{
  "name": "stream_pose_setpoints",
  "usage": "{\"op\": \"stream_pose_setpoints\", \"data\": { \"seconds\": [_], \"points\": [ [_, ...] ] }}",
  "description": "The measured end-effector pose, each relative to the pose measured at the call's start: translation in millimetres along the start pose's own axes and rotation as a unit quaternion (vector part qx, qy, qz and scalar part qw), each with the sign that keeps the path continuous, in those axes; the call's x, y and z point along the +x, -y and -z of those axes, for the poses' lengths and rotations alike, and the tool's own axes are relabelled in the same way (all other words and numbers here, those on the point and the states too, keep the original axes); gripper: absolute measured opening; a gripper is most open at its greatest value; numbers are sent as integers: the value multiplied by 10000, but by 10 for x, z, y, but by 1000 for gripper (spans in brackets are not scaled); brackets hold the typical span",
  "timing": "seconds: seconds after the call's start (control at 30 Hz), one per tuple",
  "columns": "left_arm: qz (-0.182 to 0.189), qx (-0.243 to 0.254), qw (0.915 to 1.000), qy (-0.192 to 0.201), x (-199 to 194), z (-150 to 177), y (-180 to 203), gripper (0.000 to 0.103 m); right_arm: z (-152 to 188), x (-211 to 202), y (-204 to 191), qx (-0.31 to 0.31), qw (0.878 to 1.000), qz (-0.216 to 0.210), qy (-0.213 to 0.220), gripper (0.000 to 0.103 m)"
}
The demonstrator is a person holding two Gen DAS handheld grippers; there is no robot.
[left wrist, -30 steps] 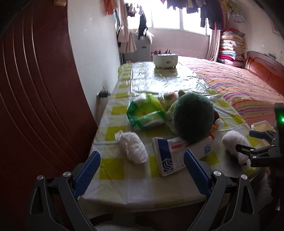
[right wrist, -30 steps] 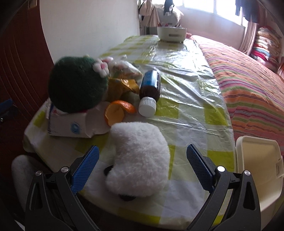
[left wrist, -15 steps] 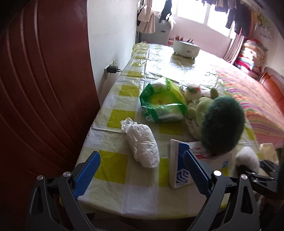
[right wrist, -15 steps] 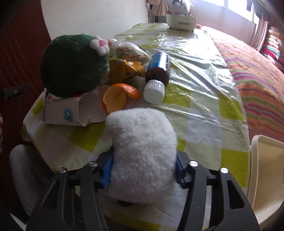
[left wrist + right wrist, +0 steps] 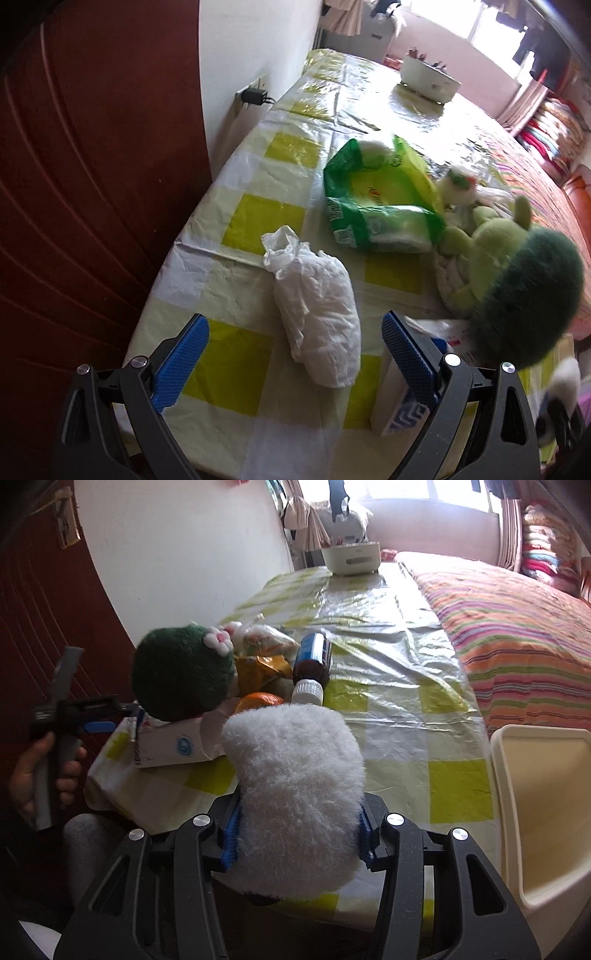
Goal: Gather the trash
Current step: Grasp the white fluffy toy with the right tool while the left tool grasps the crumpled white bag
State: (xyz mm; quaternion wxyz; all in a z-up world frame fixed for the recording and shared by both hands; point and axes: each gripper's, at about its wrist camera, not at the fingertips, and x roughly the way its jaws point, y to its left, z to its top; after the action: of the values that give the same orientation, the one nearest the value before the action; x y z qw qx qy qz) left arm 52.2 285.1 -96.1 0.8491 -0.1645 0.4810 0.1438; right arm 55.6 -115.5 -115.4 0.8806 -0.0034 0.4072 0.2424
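A crumpled white plastic bag (image 5: pixel 317 306) lies on the yellow-checked tablecloth (image 5: pixel 258 218). My left gripper (image 5: pixel 295 358) is open, its blue pads on either side of the bag's near end, just above the table. My right gripper (image 5: pixel 297 834) is shut on a fluffy white plush item (image 5: pixel 295 779), held at the table's near edge. Orange peel (image 5: pixel 260 699), a brown bottle with a white cap (image 5: pixel 312 668) and a yellow wrapper (image 5: pixel 260 668) lie beyond it. A torn white carton (image 5: pixel 177 746) sits under a dark green plush toy (image 5: pixel 181 672).
A green plastic package (image 5: pixel 380 210) lies mid-table. A cream bin (image 5: pixel 543 812) stands at the table's right edge. A white cooker (image 5: pixel 351 557) sits at the far end. A striped bed (image 5: pixel 517 620) is to the right, a red wooden door (image 5: pixel 92 166) to the left.
My left gripper has moved forward and down over the white plastic bag. My right gripper closed on the white plush item and has lifted it slightly.
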Motion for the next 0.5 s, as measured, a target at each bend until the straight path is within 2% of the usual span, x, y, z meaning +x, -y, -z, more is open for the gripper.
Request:
{"op": "stream_pose_setpoints", "data": {
  "seconds": [0.13,0.17,0.23,0.33,0.37,0.43,0.5],
  "points": [
    [-186,42,9998,-76,130,-49,-15,92,-13,-125,-31,15,9999,-66,156,49],
    [-128,29,9999,-111,158,-54,-24,90,-17,-155,-39,24,9997,-104,200,49],
    [-84,-6,9998,-192,216,-53,-42,76,-23,-206,-45,32,9994,-159,310,49],
    [-250,194,9995,-95,217,-47,-7,56,-38,-259,-48,54,9989,-197,414,50],
    [-254,216,9994,-78,208,-48,-6,46,-38,-267,-49,64,9988,-211,427,50],
    [-72,91,9999,-71,183,-51,-59,30,-31,-282,-34,87,9987,-195,466,50],
    [117,16,9999,-26,146,-42,-98,23,-23,-315,-13,129,9983,-205,533,50]
  ]
}}
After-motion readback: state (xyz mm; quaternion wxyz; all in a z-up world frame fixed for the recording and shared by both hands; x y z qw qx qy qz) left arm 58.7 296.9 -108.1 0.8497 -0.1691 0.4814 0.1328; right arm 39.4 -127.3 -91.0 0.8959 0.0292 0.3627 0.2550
